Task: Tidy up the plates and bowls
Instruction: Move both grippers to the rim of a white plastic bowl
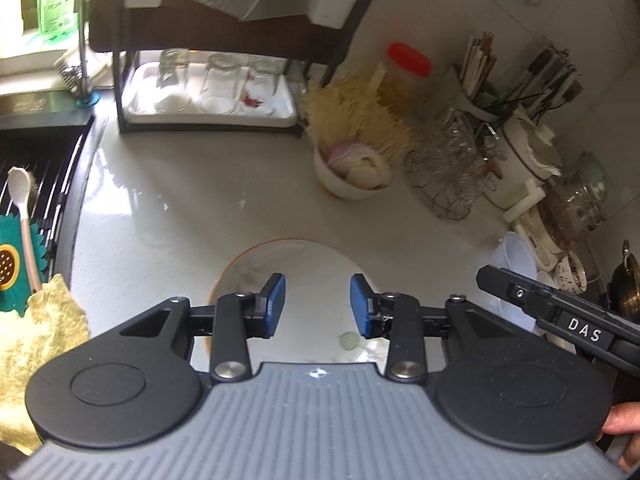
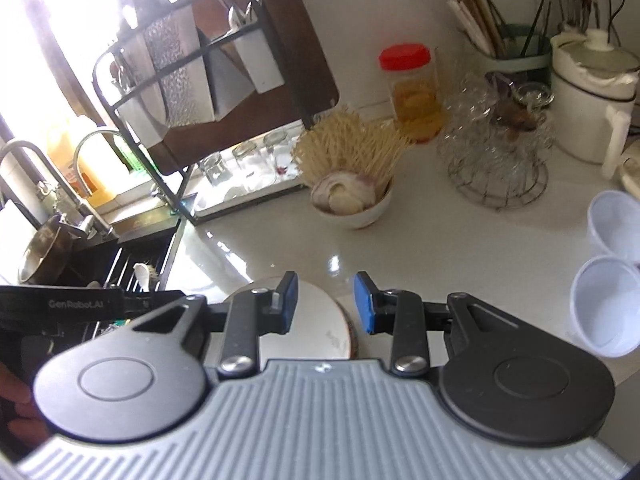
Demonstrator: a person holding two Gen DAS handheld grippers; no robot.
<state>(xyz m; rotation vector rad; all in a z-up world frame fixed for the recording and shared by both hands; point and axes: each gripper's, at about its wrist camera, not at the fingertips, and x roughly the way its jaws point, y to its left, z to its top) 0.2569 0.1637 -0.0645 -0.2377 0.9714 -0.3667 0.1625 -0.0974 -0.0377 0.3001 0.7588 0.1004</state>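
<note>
a: two claws, one plate between them. from the left wrist view, the left claw (image 1: pixel 318 306) hangs with its blue pads apart and empty, right above the white plate (image 1: pixel 298 268) lying flat on the desk (image 1: pixel 168 216). the right claw's body (image 1: pixel 560 320) pokes in just right of the plate.

b: what sits around the plate there?

a: beyond the plate a white bowl (image 1: pixel 346 178) holding onion and garlic, a wire basket (image 1: pixel 452 176) to the bowl's right, a dish rack (image 1: pixel 208 92) with glasses far left of the bowl. left of the plate, the sink (image 1: pixel 36 176) and a yellow cloth (image 1: pixel 36 344).

b: and the right wrist view?

a: the right claw (image 2: pixel 326 302) is also spread wide and holding nothing, over the plate's (image 2: pixel 308 320) right rim. two plastic cups (image 2: pixel 612 276) stand well right of the plate.

b: risks?

a: i'd judge the flat plate is hard to pinch; a pad could slide off the glossy rim and skate it toward the sink. both claws crowd one plate, so they could knock together. the bowl's tall sticks (image 2: pixel 352 148) could catch on a forward reach.
</note>
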